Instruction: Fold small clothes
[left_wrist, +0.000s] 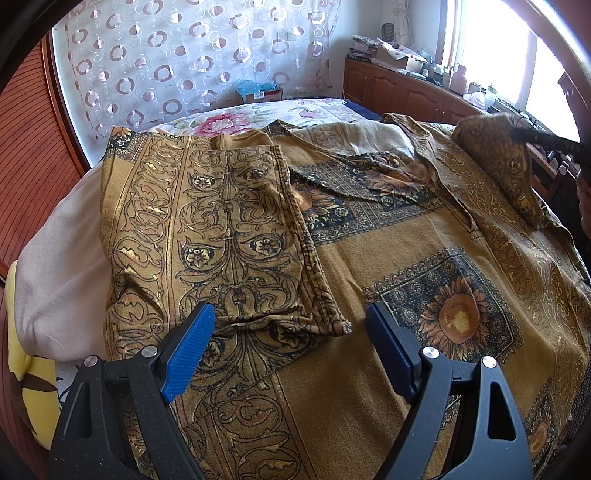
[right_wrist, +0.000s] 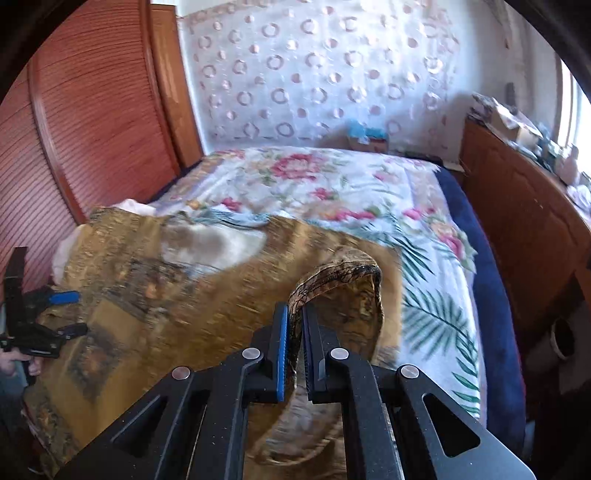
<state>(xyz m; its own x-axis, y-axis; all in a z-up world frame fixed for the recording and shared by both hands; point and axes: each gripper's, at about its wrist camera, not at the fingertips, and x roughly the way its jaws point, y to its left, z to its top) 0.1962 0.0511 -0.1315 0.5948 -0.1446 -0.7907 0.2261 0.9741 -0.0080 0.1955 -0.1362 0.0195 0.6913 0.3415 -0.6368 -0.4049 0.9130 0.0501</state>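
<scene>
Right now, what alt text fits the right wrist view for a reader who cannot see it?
The right gripper is shut on a raised edge of a mustard patterned garment lying on a floral bed. At far left the left gripper is open over the garment's other side. The picture is motion-blurred.

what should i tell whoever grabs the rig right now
Left claw: open, empty, above the near edge of the mustard-gold patterned garment spread on the floral-covered bed.
Right claw: shut on the garment's right sleeve, lifted off the bed.
Done: left sleeve already folded over the body.
Left: lay the right sleeve across, then fold the body.
</scene>
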